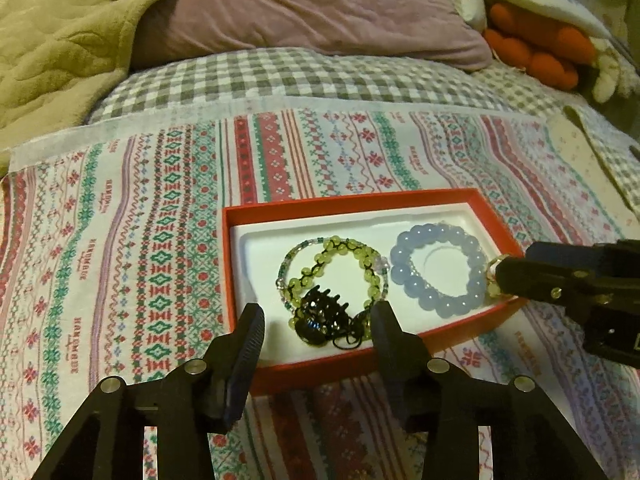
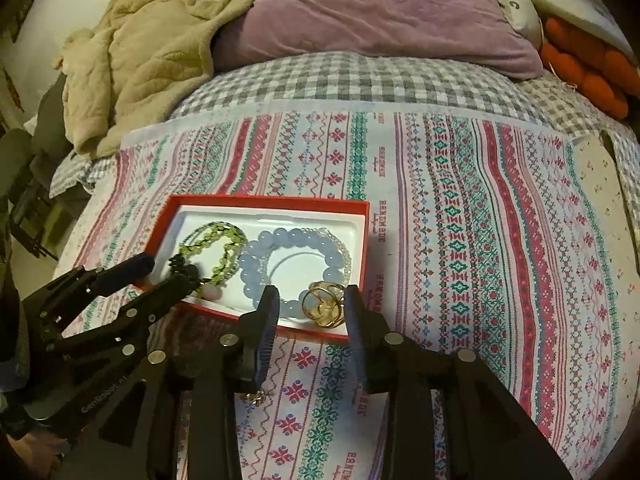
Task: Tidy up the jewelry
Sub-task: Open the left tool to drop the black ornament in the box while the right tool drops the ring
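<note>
A red box (image 1: 344, 200) (image 2: 264, 201) with a white liner lies on the patterned cloth. In it lie a green bead bracelet (image 1: 332, 248) (image 2: 212, 240), a blue bead bracelet (image 1: 436, 272) (image 2: 296, 240), a black hair claw (image 1: 320, 320) (image 2: 182, 264) and a gold hair clip (image 2: 324, 304). My left gripper (image 1: 318, 322) (image 2: 160, 272) is open, its fingers either side of the black claw. My right gripper (image 2: 312, 308) (image 1: 500, 276) is open, its fingers either side of the gold clip at the box's near right corner.
A small gold piece (image 2: 256, 397) lies on the cloth under my right gripper. A purple pillow (image 1: 312, 8), a beige blanket (image 1: 56, 48) and an orange plush (image 1: 540, 48) lie behind. A pale floral card (image 2: 604, 208) lies at the right.
</note>
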Motion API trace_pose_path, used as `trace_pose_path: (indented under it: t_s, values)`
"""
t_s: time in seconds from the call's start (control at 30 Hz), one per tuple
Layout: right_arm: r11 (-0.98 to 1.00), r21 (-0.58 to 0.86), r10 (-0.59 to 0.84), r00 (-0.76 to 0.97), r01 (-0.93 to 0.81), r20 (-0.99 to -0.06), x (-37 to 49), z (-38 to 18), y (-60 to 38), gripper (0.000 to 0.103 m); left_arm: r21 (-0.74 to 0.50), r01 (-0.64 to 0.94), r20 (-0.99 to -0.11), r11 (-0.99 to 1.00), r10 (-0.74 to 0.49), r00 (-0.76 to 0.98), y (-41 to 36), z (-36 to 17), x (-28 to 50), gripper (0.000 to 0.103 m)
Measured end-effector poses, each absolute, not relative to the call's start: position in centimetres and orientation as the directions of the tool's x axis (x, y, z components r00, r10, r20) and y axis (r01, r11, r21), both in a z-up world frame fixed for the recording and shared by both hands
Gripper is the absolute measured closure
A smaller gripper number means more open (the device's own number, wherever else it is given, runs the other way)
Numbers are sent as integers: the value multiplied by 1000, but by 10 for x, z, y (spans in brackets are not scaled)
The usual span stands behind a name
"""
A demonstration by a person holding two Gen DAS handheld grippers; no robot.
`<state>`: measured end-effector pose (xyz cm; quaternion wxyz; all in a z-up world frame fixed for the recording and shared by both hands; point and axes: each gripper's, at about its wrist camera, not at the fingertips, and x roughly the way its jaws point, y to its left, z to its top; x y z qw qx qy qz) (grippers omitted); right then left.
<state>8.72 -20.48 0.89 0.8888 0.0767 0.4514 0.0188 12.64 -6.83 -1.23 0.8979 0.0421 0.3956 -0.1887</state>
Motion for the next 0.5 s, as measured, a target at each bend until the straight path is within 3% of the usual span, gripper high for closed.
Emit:
trace_pose_path:
  t_s: [0.1, 0.23, 0.37, 0.5]
  values:
    - [986, 164, 104, 601, 45, -793, 78, 18, -207, 64, -74, 370, -724, 926, -306, 619, -64, -7, 120, 53]
    - [985, 166, 99, 617, 53, -781, 65, 28, -210, 58, -60, 367, -714, 928, -297, 634, -59, 2, 108, 38]
    - [983, 168, 88, 629, 68, -772, 50, 37, -212, 44, -67, 362, -731, 930, -293, 617, -55, 4, 98, 32]
    - [986, 151, 77, 633, 64, -770, 34, 43, -211, 40, -49, 361, -743, 931, -275, 610, -54, 6, 85, 24]
